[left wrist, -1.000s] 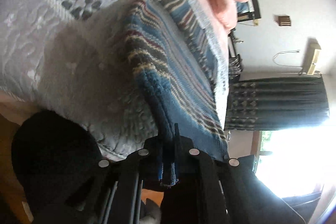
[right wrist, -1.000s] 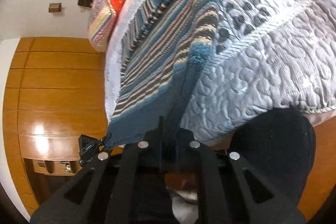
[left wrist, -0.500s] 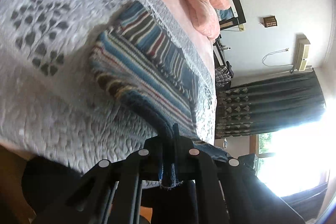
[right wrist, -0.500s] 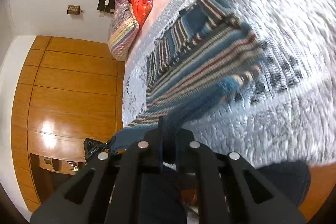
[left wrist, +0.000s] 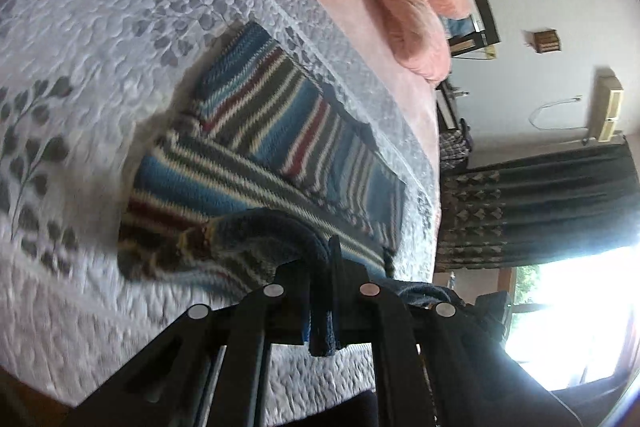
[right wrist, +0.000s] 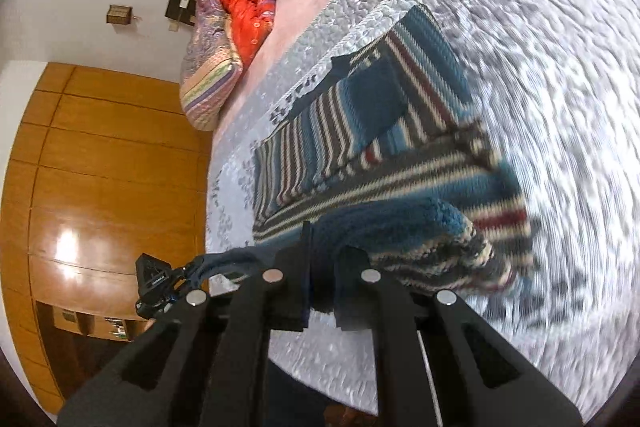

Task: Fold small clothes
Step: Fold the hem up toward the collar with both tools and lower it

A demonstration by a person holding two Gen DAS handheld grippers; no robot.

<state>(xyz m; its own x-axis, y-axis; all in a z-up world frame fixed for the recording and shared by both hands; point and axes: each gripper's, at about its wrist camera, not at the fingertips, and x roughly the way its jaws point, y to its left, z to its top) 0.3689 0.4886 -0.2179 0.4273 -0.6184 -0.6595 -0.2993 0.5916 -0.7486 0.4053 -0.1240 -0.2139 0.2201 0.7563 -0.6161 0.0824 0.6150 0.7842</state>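
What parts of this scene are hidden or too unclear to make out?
- Left wrist view: the hem of the striped sweater is hidden where the left gripper clamps it.
- Right wrist view: the quilt pattern is motion-blurred; the right gripper covers the sweater edge.
- Left wrist view: the window is overexposed.
- Neither view shows the person's hands.

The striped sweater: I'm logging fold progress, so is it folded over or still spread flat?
Partly folded: the striped sweater has its near edge doubled back over itself, pinched in the left claw and right claw above the quilt.
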